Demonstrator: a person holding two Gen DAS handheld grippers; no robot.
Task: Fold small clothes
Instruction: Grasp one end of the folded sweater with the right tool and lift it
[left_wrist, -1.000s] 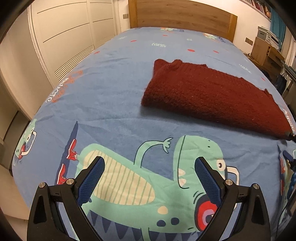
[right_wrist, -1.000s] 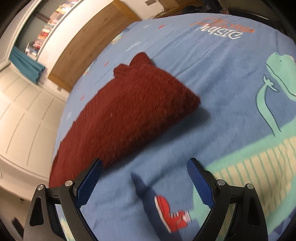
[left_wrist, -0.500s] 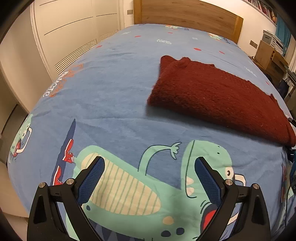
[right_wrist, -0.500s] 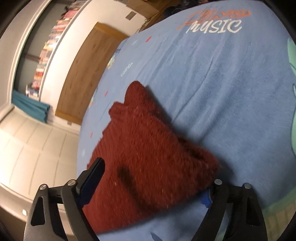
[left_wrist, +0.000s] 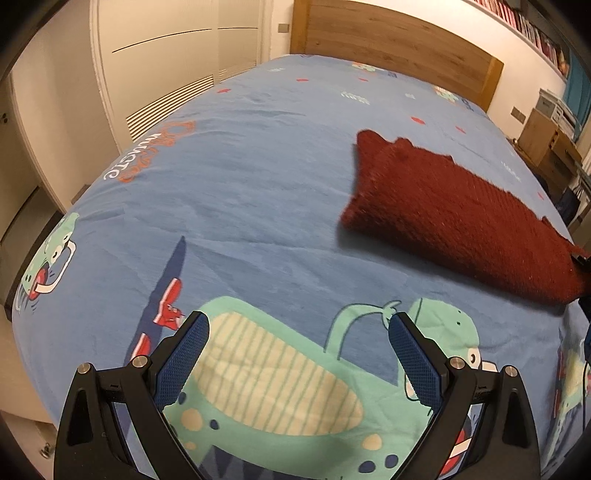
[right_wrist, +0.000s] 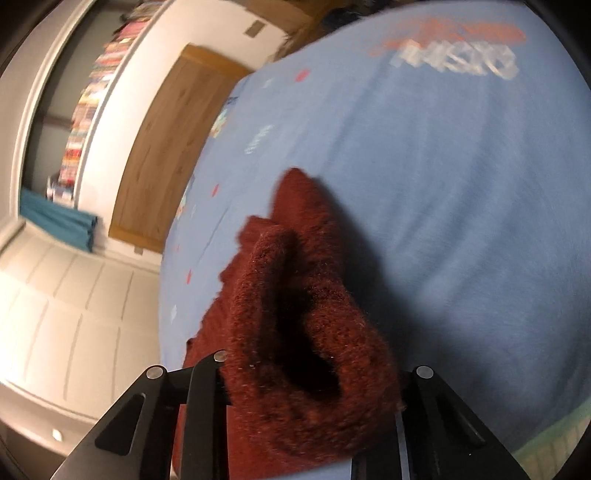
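A dark red knitted garment (left_wrist: 454, 218) lies folded on the blue dinosaur-print bed sheet (left_wrist: 258, 184), to the right of the middle in the left wrist view. My left gripper (left_wrist: 295, 321) hangs open over the green dinosaur print, well short of the garment, with nothing between its blue pads. In the right wrist view my right gripper (right_wrist: 314, 380) is closing its jaws on a corner of the garment (right_wrist: 303, 314). The knit is bunched up between the two fingers and hides their pads. The pinched corner stands raised off the sheet.
A wooden headboard (left_wrist: 388, 40) closes the far end of the bed. White wardrobe doors (left_wrist: 166, 74) stand along the left side, past the bed's edge. A brown cabinet (left_wrist: 546, 136) stands at the far right. A shelf of books (right_wrist: 92, 92) runs along the wall.
My right gripper went from open beside the garment to closed around its corner, bunching and lifting the knit. My left gripper drifted sideways over the sheet and stayed open.
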